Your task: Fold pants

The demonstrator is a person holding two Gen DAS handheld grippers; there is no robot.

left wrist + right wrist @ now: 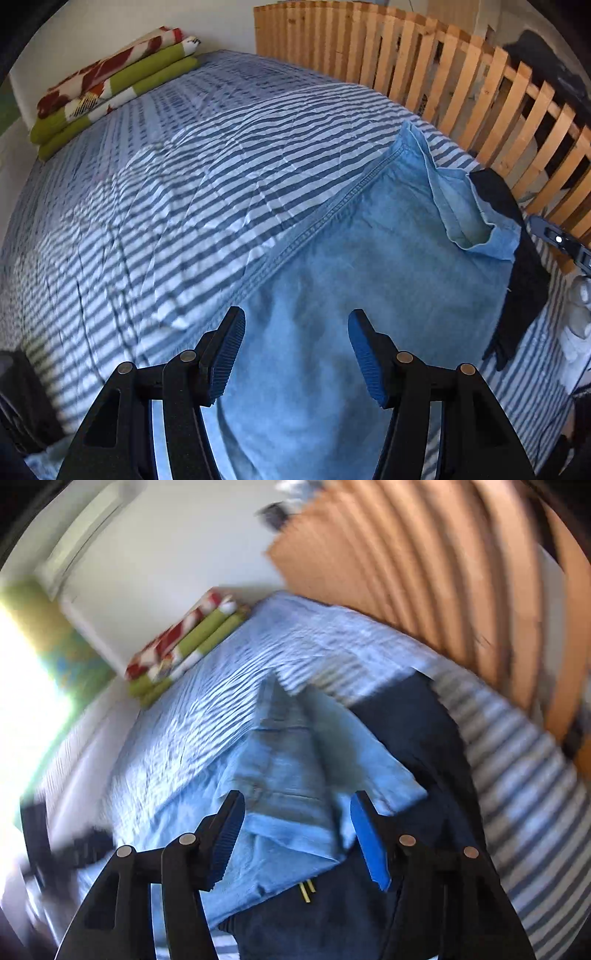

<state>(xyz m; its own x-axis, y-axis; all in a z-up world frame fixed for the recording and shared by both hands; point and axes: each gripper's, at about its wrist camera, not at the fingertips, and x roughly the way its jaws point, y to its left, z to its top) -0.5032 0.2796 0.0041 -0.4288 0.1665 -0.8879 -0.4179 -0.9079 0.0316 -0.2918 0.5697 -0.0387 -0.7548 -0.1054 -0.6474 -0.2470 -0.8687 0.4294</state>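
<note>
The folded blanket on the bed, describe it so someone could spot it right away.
Start at the wooden slat rail along the striped bed. At the far corner, against the white wall, lies the folded blanket. Its green, red and white layers are the only bright colours there.

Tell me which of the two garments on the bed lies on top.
The light blue pants. They overlap the dark navy garment, which shows only from beneath their right edge.

pants [332, 266]: light blue denim, stitched side seam running diagonally
state: partly folded; hem end turned back on itself, paler inside showing
pose: lying flat, lightly rumpled
place: on the striped bed [166, 177]; one edge overlapping a dark garment [517, 280]
</note>
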